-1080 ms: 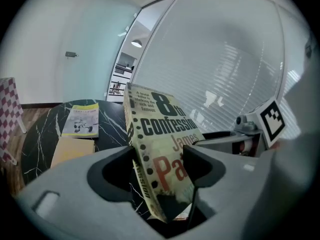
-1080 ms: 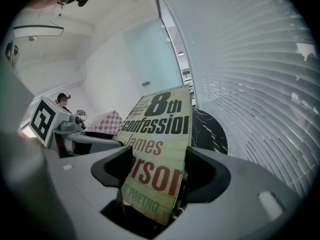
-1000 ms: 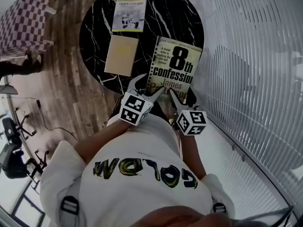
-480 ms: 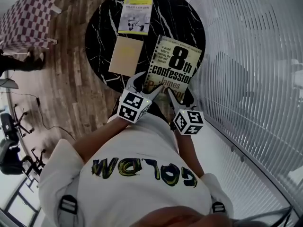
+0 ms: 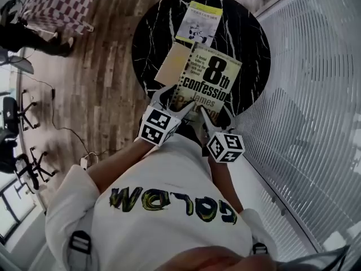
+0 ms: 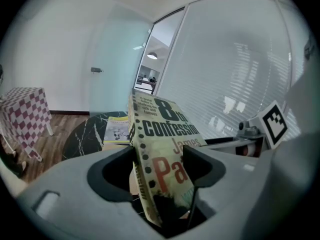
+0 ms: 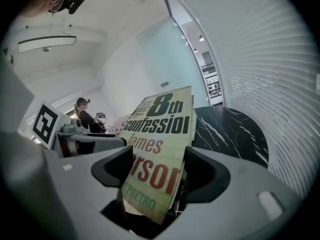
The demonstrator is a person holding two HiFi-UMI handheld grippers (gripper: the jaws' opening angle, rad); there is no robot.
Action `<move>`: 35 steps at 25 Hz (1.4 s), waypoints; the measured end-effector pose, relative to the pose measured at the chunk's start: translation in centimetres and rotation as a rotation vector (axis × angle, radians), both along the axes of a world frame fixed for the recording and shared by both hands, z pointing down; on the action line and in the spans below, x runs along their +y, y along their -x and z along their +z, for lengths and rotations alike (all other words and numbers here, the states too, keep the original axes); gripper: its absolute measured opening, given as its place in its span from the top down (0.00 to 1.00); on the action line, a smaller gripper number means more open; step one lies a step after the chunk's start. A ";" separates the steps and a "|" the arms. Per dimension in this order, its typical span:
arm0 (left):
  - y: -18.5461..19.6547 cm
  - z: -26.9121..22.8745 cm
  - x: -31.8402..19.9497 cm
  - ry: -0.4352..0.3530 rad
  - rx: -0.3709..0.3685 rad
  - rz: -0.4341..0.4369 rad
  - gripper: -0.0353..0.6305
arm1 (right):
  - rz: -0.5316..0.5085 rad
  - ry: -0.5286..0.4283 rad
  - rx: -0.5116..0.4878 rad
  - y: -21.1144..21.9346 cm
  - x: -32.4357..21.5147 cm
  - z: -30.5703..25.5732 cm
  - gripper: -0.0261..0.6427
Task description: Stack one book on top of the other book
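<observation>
Large paperback, "8th confession" cover up: clamped at near edge by left gripper and right gripper, jaws of each closed on cover and underside. Held tilted over round black marble table, overlapping tan book in head view; contact not discernible. Yellow-and-white book flat just beyond tan book.

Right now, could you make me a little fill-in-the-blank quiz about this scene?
The big book reads "8th ____". The left tongs and right tongs both grip that ____. The round table is ____ marble. On it lie ____ others: a tan book and a yellow-topped booklet.
Missing: confession; book; black; two.
</observation>
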State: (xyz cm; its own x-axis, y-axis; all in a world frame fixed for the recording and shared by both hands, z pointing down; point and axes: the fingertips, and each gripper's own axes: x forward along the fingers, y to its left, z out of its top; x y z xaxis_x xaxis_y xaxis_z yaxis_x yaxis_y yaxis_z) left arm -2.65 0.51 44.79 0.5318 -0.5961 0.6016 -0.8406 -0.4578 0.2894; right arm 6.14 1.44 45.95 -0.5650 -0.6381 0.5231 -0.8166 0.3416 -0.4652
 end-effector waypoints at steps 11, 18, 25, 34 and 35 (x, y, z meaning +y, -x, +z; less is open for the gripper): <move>3.7 -0.7 -1.1 -0.033 -0.002 -0.020 0.48 | -0.044 -0.003 -0.014 3.7 -0.5 -0.4 0.47; 6.2 -0.5 -2.6 -0.048 -0.008 -0.007 0.48 | -0.080 -0.001 0.008 6.2 -1.6 0.1 0.47; 7.3 0.1 -2.5 -0.024 0.008 0.013 0.48 | -0.110 0.019 0.068 7.2 -1.3 0.3 0.49; 7.8 4.1 -3.5 -0.007 -0.008 0.072 0.48 | -0.114 0.093 0.088 7.7 -1.6 4.4 0.52; 7.8 4.8 -3.5 -0.001 -0.009 0.075 0.48 | -0.113 0.104 0.088 7.7 -1.6 5.2 0.52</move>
